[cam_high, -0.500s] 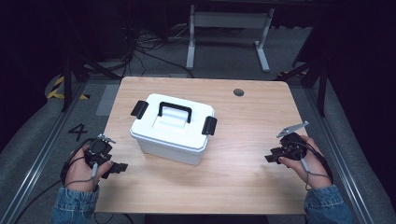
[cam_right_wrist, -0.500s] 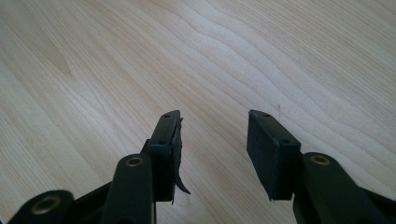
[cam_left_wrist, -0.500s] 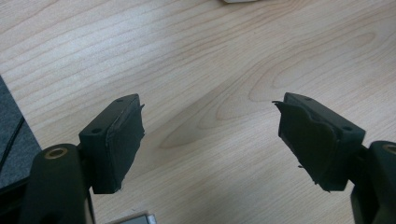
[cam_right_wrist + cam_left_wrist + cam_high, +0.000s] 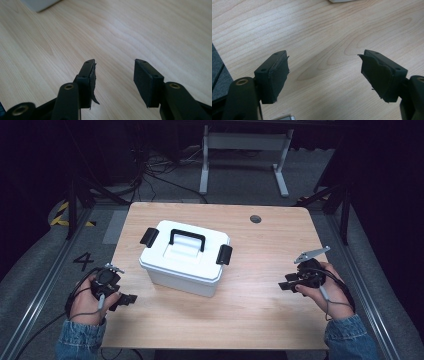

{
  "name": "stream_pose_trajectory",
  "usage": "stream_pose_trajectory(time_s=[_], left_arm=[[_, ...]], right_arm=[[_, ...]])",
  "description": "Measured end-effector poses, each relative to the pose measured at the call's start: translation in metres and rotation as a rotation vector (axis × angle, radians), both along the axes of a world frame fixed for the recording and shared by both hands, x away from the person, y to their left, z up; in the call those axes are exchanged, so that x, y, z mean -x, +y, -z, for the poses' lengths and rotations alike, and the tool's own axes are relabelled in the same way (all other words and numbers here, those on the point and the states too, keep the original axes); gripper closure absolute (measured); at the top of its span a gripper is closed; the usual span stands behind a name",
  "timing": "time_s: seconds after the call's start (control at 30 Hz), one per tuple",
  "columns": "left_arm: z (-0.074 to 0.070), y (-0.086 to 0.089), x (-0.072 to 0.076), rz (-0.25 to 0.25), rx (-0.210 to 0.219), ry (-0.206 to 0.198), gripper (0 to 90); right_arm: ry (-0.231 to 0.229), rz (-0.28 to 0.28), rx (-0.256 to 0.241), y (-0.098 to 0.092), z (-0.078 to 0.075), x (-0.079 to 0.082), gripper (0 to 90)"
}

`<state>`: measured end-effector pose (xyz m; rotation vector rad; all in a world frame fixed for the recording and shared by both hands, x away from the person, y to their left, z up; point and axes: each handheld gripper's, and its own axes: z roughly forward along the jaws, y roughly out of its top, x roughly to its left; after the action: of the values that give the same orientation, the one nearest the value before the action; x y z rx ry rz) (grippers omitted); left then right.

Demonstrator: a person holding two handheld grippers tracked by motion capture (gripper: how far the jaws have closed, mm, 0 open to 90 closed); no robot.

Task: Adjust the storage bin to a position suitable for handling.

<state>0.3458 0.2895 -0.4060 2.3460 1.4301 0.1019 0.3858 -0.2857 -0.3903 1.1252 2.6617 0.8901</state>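
Room: dark, with a grey carpeted floor [image 4: 45,265], a metal floor rail [image 4: 47,292] down my left, a tangle of black cables [image 4: 150,170] beyond the far edge, and a white metal frame stand [image 4: 245,142] at the back

Surface: rectangular light wooden table [image 4: 270,320] with rounded corners; a small round dark grommet [image 4: 255,219] sits near its far edge

Largest item on it: white plastic storage box [image 4: 182,260], lid on, with a black carry handle [image 4: 187,239] on top and a black latch [image 4: 148,236] at each end; it stands left of centre, between my two hands and farther out than both, touching neither

My left gripper [image 4: 127,299]: held low at the table's near left corner, jaws pointing toward the box; my left gripper view shows them wide apart over bare wood, the foam pads [image 4: 278,75] ragged-edged, and a sliver of the box's white base at the top

My right gripper [image 4: 286,286]: near the right edge, well apart from the box, a grey three-cornered plate [image 4: 311,254] on top; my right gripper view shows its jaws apart, empty, with a pale corner of the box at upper left
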Motion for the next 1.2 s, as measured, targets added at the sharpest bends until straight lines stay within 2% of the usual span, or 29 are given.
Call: stream_pose_trajectory(time_s=[0.1, 0.2, 0.47, 0.93, 1.2], left_arm=[[-0.001, -0.001, 0.000, 0.004, 0.007, -0.001, 22.6], [-0.002, -0.001, -0.001, 0.014, -0.004, -0.006, 22.5], [-0.003, -0.002, -0.003, 0.025, -0.008, -0.004, 22.4], [-0.002, -0.004, -0.005, 0.036, -0.011, 0.001, 22.4], [-0.002, -0.004, -0.004, 0.037, -0.009, 0.006, 22.4]], right_arm=[[-0.027, -0.022, -0.002, 0.007, -0.012, -0.001, 52.6], [-0.040, -0.038, 0.010, 0.013, -0.023, -0.003, 51.6], [-0.058, -0.094, 0.009, 0.037, -0.051, -0.011, 49.9], [-0.080, -0.190, 0.039, 0.082, -0.076, -0.033, 45.9], [-0.066, -0.189, 0.030, 0.101, -0.086, -0.043, 44.2]])
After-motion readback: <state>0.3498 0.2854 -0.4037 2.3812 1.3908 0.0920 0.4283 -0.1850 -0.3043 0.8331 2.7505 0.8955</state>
